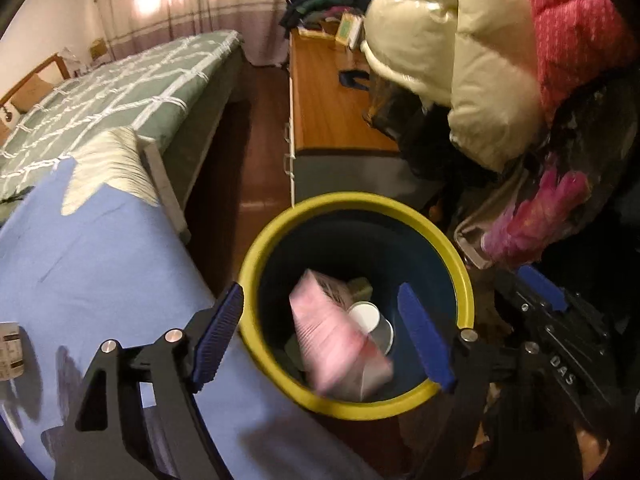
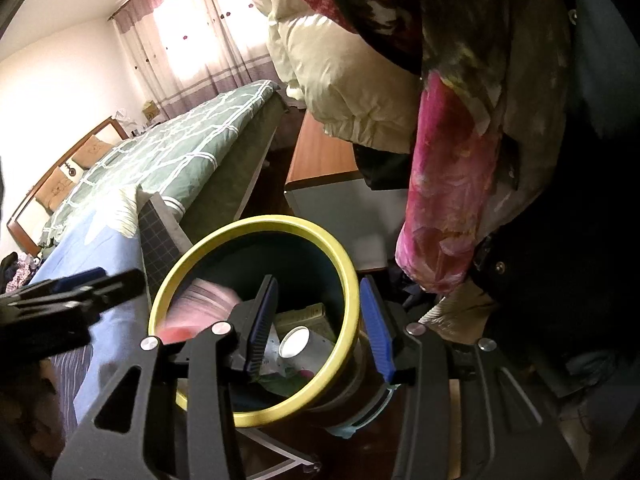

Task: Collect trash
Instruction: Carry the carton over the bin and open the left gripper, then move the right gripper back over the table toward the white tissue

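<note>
The left hand-held gripper (image 1: 320,338) stands released above the bin (image 1: 460,276), its blue pads wide apart with nothing between them. The pink carton (image 1: 336,344) is blurred, inside the yellow rim and among the trash already there — a white-capped container (image 1: 370,320) lies beside it.

The right hand-held gripper (image 2: 320,330) straddles the bin's near wall: one pad inside the rim, one outside. The pictures do not show whether the pads press on the wall, so grip on the bin cannot be told.

Probable faults from this state:

- Bin tips or slides. Cause: the right hand-held gripper parting from the wall while the bin leans or while the carton lands against one side.
- Carton lodges upright and blocks later items. Cause: it appears to stand on end rather than lie flat.
- Left pads strike the yellow rim on withdrawal. Cause: they hang just over it.
- Snagging — hanging garments, a cream padded jacket (image 1: 460,60) and a pink floral cloth (image 2: 448,184), crowd the space beside the bin.

Further off, the blue-covered surface (image 1: 100,248) borders the bin on the other side.
</note>
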The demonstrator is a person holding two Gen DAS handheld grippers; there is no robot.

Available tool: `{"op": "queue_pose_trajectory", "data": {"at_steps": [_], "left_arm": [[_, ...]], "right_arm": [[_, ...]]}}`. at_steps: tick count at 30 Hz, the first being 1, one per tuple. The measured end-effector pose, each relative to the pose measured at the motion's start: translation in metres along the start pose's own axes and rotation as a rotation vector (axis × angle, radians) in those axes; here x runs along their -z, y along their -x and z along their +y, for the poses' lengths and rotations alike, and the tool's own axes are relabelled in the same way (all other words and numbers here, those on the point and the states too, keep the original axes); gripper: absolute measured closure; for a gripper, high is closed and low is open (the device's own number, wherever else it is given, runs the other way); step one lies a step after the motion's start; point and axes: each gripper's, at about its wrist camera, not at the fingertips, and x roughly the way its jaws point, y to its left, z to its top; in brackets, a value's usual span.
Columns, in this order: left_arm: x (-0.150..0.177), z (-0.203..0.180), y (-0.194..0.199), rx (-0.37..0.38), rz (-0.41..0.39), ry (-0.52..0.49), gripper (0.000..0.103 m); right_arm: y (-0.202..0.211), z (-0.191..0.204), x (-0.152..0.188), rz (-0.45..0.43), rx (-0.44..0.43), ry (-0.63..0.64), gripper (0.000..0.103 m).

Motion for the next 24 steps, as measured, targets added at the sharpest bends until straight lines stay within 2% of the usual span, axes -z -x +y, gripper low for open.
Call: {"op": "queue_pose_trajectory", "data": {"at_steps": [7, 12, 18, 19, 24], "left_arm": [[0.027, 0.050, 0.074, -0.083, -0.157, 0.068, 0.010], [0.060, 0.102, 0.126, -0.166, -0.251, 0.151, 0.005], [0.118, 0.191, 0.188, -0.322, -0.350, 0.288, 0.005], [0.132, 0.212, 0.199, -0.370, -0.369, 0.320, 0.005], [0.188, 0.292, 0.230, -0.526, -0.376, 0.444, 0.005]], "right_arm": [[0.001, 0.015, 0.000, 0.001, -0.011, 0.027, 0.059], [0.004, 0.036, 0.002, -0.001, -0.025, 0.066, 0.057], [0.006, 0.079, 0.005, 0.001, -0.059, 0.131, 0.056], [0.007, 0.087, 0.005, 0.002, -0.070, 0.143, 0.055], [0.013, 0.139, 0.009, 0.005, -0.112, 0.216, 0.053]]}}
